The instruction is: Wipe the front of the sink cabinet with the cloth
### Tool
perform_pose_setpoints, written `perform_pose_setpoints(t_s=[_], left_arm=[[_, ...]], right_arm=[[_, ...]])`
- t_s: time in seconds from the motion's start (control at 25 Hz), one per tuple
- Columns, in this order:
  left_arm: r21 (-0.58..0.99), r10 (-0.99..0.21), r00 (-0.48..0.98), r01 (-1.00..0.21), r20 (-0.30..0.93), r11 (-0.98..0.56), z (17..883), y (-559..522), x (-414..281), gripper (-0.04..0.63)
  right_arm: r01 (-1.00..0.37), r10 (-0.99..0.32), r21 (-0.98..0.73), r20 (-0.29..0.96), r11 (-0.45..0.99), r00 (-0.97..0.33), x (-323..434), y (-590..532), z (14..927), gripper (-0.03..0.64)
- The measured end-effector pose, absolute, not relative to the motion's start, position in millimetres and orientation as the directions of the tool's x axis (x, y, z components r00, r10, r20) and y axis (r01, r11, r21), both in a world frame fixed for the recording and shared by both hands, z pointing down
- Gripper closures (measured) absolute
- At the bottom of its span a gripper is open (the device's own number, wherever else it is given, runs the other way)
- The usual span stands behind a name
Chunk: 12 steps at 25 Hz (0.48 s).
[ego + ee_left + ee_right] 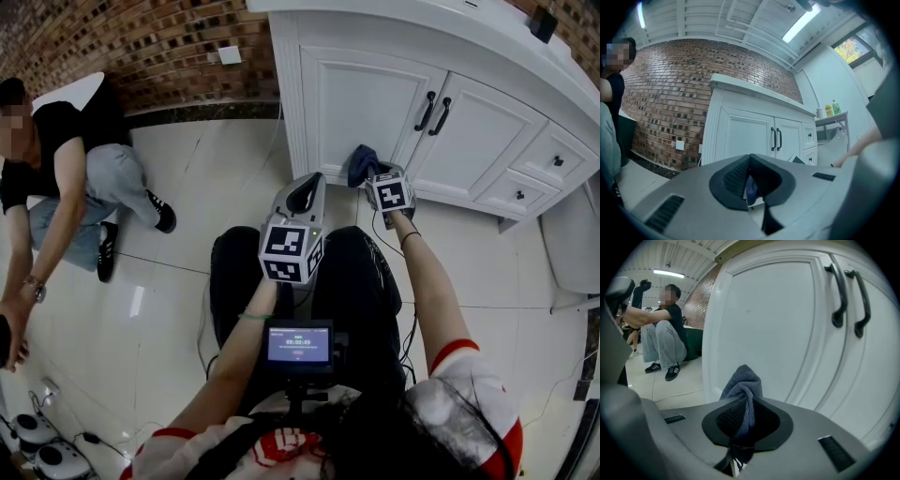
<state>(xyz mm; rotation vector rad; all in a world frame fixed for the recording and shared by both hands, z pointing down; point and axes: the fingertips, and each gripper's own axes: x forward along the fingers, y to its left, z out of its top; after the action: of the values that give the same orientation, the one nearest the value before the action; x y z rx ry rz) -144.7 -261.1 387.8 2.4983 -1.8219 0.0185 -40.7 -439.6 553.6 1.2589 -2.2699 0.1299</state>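
Right gripper (pixel 745 422) pinching cloth (pixel 742 386). Bunched cloth sticking up out of jaws, pointing at left door (pixel 768 319) of cabinet (pixel 473 131), low on panel. Near or just touching, cannot tell.
Door lying straight ahead of jaws, bare panel stretching up and right toward handles (pixel 848 296).
Left gripper (pixel 302 192) hanging farther from cabinet, jaws pressed together, carrying nothing.
Handles likely getting in sweep's way. Seated person (pixel 75 178) sitting well apart at left.
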Motion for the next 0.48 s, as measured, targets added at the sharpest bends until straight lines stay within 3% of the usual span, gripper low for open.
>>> perform_pose_setpoints(t_s=[0.32,0.48], left_arm=[[0.027,-0.949,0.313,-0.950,0.040,-0.312,385,-262,-135,0.572],[0.030,-0.947,0.320,-0.947,0.041,-0.319,383,-262,-128,0.572]], right_arm=[[-0.894,-0.783,0.130,0.548,0.428,-0.295,53,-443,588,0.563],[-0.901,-0.795,0.109,0.524,0.419,-0.306,71,-435,581,0.565]])
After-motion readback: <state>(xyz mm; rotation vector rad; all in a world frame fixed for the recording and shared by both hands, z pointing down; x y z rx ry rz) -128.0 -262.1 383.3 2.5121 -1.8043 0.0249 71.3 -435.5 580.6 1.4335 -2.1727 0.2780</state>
